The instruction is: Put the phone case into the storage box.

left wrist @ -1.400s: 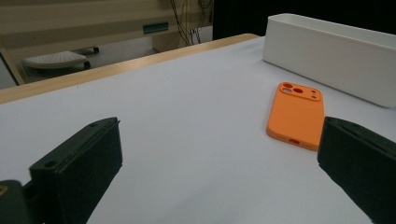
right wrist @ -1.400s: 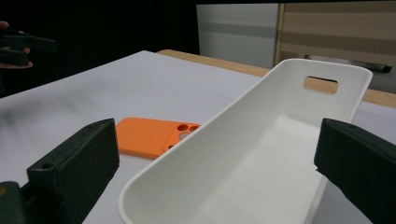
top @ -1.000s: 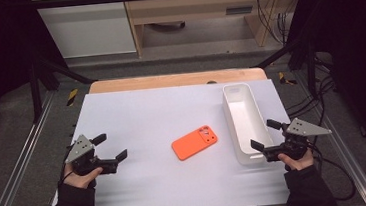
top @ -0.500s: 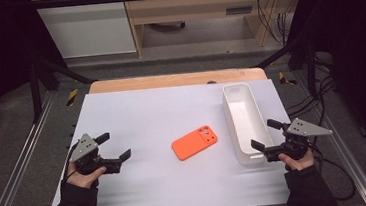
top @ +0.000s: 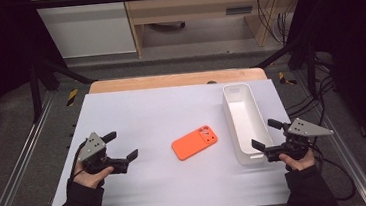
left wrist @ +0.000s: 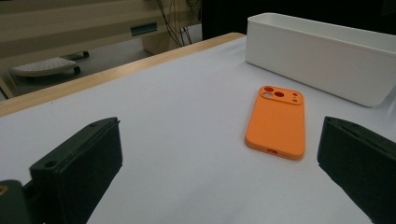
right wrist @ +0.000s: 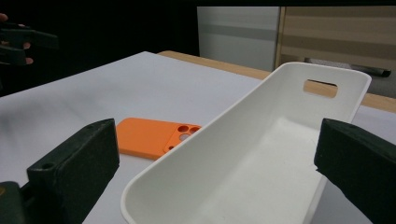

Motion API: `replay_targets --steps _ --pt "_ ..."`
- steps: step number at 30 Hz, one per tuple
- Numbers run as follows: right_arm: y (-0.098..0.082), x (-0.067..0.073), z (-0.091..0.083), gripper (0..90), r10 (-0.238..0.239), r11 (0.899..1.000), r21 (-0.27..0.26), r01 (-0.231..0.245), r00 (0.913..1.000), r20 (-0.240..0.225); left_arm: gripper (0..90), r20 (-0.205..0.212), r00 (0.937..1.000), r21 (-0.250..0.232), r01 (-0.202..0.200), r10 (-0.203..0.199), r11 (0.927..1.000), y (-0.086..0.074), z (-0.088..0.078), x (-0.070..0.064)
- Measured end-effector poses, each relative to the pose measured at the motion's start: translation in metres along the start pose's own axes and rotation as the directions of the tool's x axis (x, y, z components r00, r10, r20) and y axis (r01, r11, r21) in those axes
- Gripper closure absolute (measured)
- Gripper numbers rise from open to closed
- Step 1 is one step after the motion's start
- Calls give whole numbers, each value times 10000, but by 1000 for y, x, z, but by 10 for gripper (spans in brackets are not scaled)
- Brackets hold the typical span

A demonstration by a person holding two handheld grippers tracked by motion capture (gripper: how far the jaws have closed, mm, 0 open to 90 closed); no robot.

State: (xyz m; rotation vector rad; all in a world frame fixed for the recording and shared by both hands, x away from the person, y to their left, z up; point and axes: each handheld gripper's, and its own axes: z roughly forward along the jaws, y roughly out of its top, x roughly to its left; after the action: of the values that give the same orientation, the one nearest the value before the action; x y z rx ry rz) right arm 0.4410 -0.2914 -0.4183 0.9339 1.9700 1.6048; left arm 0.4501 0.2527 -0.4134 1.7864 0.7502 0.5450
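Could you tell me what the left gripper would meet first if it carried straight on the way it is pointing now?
Most likely the orange phone case, lying flat ahead of the open left gripper; the white tray stands beyond it.

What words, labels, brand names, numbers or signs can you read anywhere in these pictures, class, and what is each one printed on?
None can be read.
Phone case: plain orange, no text or logo.
Bin: plain white, no label.
Left gripper and right gripper: no markings legible.
Table: bare white surface, no print.
Yellow-and-black tape on the floor: a stripe pattern, no words.
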Motion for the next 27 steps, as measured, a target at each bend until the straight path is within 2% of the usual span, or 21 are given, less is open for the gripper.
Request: replay_targets --steps 16,27 --pt "0 1 0 3 -24 10000 -22 24 10000 -32 0 328 9991 33 -283 282 9996 14 13 -14" --pt "0 1 0 3 -68 10000 9 68 10000 -39 0 547 9976 107 -435 428 9990 23 29 -24"
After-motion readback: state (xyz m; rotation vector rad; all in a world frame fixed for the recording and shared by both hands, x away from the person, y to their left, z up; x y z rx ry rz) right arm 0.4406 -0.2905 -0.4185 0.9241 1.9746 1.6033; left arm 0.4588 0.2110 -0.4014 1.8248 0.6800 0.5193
